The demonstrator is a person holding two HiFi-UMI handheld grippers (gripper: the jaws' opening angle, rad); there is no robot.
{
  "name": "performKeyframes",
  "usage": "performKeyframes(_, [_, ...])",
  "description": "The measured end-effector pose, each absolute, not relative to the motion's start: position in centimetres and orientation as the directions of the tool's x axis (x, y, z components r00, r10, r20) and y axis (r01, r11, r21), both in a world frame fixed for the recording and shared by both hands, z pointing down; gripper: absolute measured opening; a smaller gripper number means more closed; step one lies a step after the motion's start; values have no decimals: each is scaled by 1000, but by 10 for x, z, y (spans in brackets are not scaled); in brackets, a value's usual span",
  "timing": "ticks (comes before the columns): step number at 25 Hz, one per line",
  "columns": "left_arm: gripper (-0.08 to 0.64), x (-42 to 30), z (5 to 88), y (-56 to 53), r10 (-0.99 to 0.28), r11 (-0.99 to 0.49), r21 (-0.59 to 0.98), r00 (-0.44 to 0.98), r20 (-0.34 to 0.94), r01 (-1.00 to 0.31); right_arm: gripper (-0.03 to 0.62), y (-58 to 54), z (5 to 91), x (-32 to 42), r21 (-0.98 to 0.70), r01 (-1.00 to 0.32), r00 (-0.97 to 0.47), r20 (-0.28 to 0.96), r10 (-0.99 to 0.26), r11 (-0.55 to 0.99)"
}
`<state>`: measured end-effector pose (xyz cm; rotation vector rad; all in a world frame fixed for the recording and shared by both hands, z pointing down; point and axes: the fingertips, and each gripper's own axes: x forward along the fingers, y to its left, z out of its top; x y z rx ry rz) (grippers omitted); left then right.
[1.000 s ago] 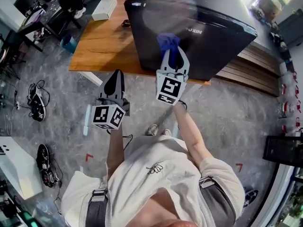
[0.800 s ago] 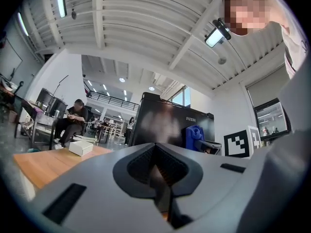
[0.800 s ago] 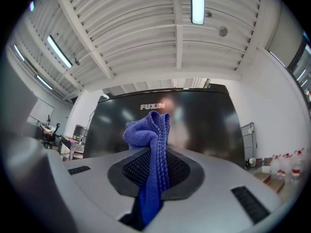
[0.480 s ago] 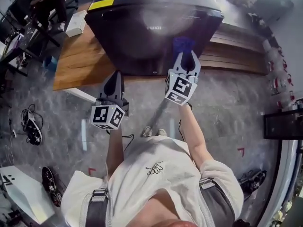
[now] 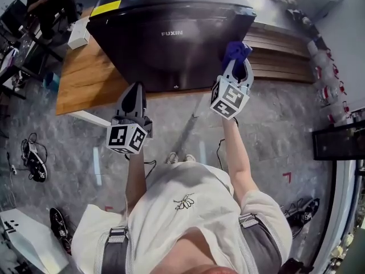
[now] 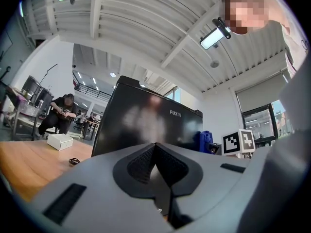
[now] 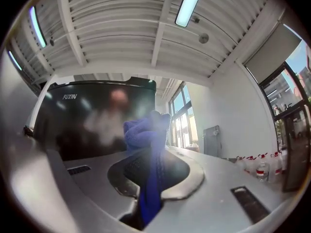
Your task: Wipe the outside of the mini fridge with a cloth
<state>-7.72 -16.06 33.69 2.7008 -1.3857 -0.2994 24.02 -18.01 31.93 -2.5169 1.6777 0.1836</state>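
A glossy black mini fridge [image 5: 171, 33] marked FUXIN stands on a wooden table [image 5: 80, 81]; it also shows in the left gripper view as the fridge [image 6: 141, 120] and in the right gripper view as the fridge [image 7: 92, 120]. My right gripper [image 5: 238, 59] is shut on a blue cloth [image 5: 235, 51], which sits at the lower right corner of the fridge's front. The cloth [image 7: 146, 144] is pinched between the jaws. My left gripper [image 5: 135, 91] hangs shut and holding nothing, below the fridge's front edge.
A white box [image 5: 78, 34] lies on the table left of the fridge, and a yellow label [image 5: 106, 7] sits on the fridge's top. A person [image 6: 57, 113] sits at a desk in the back. Shoes and cables [image 5: 31, 153] lie on the grey floor at left.
My right gripper has carried the blue cloth rightward across the fridge's front, from the middle to its right corner. The left gripper has stayed about where it was.
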Motion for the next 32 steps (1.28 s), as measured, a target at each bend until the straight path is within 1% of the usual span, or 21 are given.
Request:
performKeyframes(7, [5,-85,339,-162,-826,-563,174,550,-124,-808,61,-179,318,247,-10,-919,390,-174,-904,-394])
performKeyframes(13, [5,-94,339,-163,-836,-549,165,535,-121,-820,61,-179,323,261,-31,-905,424,-150,-893,-424])
performKeyframes(19, [5,-104,342,-157,-848,-529,164,518,-110,-832,61,-161,315,244,-20,-923,380,-194,-904,-384])
performKeyframes(22, [5,-113,345,-156,-859,-512,164,501,-103,-843,61,-146,307,210,-24,-951,304,-231,-924,-307])
performKeyframes(26, [5,-121,347,-155,-865,-501,166,491,-99,-849,61,-144,312,146,-71,-989,143,-237,-961,-129])
performKeyframes(32, [5,-142,354,-155,-883,-468,175,457,-103,-866,61,-171,338,36,-140,-984,-86,-141,-986,106])
